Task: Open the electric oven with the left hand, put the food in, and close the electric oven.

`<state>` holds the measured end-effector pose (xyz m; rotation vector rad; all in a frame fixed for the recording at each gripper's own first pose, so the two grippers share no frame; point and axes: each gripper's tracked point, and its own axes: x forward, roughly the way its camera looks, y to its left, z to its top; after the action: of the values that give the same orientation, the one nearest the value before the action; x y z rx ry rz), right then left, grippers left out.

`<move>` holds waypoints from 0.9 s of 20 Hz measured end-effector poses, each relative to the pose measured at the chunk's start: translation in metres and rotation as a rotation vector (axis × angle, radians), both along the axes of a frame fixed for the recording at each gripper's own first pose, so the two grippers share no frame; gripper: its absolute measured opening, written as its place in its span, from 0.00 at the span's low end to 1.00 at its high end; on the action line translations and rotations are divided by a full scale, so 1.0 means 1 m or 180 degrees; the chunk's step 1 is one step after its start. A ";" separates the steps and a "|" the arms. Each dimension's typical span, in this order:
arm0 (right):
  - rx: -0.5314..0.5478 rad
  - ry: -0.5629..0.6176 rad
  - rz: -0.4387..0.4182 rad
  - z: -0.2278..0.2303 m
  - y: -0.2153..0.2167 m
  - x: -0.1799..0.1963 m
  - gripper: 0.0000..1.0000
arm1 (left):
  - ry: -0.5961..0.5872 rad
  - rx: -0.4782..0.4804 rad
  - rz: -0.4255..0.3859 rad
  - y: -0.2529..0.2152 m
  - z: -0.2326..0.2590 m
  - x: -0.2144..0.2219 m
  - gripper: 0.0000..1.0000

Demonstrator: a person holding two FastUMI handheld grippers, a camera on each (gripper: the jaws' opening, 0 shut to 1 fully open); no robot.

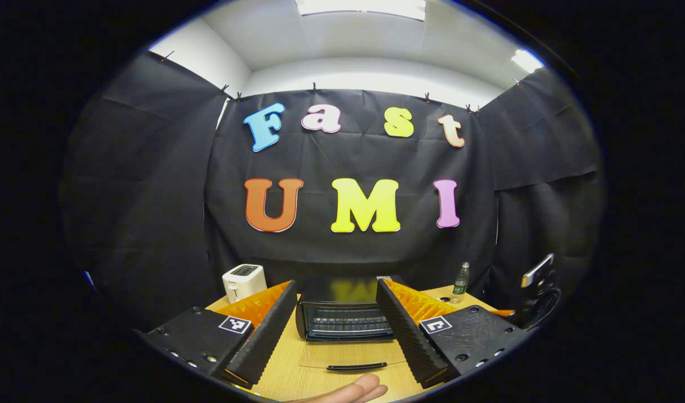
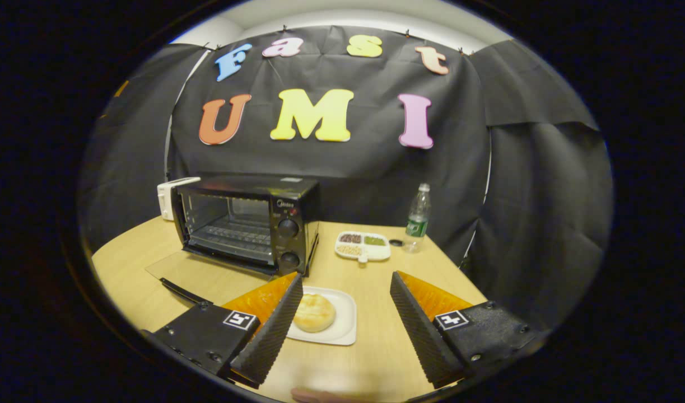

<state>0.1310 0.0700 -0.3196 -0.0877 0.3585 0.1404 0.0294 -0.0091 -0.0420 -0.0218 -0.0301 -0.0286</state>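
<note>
On the wooden table [image 2: 376, 291] the toaster oven [image 2: 247, 226] stood with its glass door [image 2: 208, 274] already folded flat, handle [image 1: 356, 366] toward the camera. Left gripper [image 1: 336, 330] hovered in front of the open cavity, jaws wide apart, holding nothing. Right gripper [image 2: 345, 330] was also spread wide and empty, aimed at the white plate [image 2: 345, 322] with the bun [image 2: 314, 312] on it, at about 5 o'clock from the oven. A toaster [image 1: 244, 281] sat at 10 o'clock behind the oven; a divided snack tray [image 2: 363, 246] and water bottle [image 2: 418, 218] sat at 3 o'clock.

Judgement: opening was done, loading wasn't. The bun looked soft and light, so a hard pinch would crush it. Better to grip it lightly across the sides at mid-height, or take the plate by its near rim; glazed plate was likely slippery and stiff.
</note>
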 end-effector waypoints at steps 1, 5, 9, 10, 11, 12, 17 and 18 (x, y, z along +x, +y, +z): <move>0.0077 0.0133 -0.0012 -0.018 0.005 0.005 1.00 | -0.0015 -0.0003 0.0009 0.000 0.002 -0.003 0.84; 0.0285 0.0465 0.0063 -0.059 0.024 0.022 1.00 | -0.0004 0.0031 0.0064 0.004 0.001 -0.011 0.93; 0.0298 0.0704 0.0061 -0.088 0.036 0.035 1.00 | 0.0056 -0.0085 0.0125 0.012 -0.009 -0.014 0.93; 0.0292 0.0781 0.0060 -0.095 0.038 0.036 1.00 | 0.0088 -0.0093 0.0137 0.015 -0.012 -0.014 0.93; 0.0290 0.0842 0.0051 -0.101 0.039 0.037 0.97 | 0.0118 -0.0085 0.0156 0.016 -0.015 -0.013 0.93; 0.0285 0.0881 0.0058 -0.105 0.040 0.039 1.00 | 0.0143 -0.0069 0.0164 0.018 -0.018 -0.013 0.94; 0.0257 0.1071 0.0016 -0.125 0.044 0.040 0.96 | 0.0193 -0.0075 0.0097 0.014 -0.022 -0.014 0.93; 0.0263 0.1003 -0.0003 -0.119 0.043 0.044 0.94 | 0.0183 -0.0078 0.0084 0.014 -0.022 -0.015 0.84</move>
<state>0.1750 0.1131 -0.4389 0.0170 0.6664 0.1683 0.0148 0.0045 -0.0641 -0.0466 0.0267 -0.0013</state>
